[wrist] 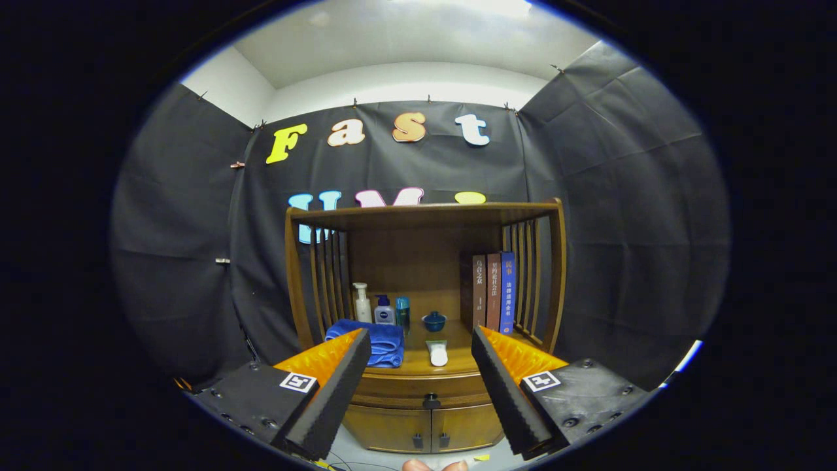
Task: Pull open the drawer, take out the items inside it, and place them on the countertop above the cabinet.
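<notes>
Your gripper [418,386] is gaping wide with nothing in it; the brown wooden drawer [422,387] sits shut under the countertop [451,366], so line both fingers squarely on its small dark knob [430,401].

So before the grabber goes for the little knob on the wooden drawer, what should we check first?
1. Gripper open wide enough for the knob: ok, fingers spread apart, holding nothing.
2. Small dark round drawer knob in sight between the fingers: ok.
3. Brown wooden drawer shut, needing a pull: ok.
4. Gripper at the knob: not ok, the knob sits beyond the fingers.
5. Room on the wooden countertop: ok, bare wood beside the folded blue towel and white tube.
6. What's inside the drawer: cannot tell.
</notes>
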`<state>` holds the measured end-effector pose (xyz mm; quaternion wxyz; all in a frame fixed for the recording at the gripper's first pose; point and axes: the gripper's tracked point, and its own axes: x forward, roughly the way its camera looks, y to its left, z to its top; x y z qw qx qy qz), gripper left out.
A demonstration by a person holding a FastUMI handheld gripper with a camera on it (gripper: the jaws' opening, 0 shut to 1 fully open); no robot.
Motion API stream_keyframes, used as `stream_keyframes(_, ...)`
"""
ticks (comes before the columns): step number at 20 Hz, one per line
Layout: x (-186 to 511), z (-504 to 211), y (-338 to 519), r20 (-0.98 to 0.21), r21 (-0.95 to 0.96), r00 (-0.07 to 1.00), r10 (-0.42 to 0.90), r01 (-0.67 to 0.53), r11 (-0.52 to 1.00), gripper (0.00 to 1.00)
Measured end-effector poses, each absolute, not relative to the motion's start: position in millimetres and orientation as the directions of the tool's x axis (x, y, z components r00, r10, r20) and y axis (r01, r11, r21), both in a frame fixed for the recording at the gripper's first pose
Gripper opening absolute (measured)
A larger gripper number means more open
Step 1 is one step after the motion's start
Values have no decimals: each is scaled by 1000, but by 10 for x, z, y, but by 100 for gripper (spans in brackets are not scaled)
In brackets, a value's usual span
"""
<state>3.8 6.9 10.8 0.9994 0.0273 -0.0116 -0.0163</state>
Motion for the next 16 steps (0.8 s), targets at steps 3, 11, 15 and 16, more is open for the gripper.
stream_keyframes(3, -105, 291, 104, 67, 36, 997, -30, 28, 999, 99)
stream_keyframes(11, -262, 295, 156, 72, 43, 997, -11, 8, 999, 99)
stream_keyframes(15, -263, 285, 127, 65, 52, 998, -12, 9, 999, 99)
stream_keyframes(16, -253, 266, 123, 60, 50, 998, -11, 8, 999, 99)
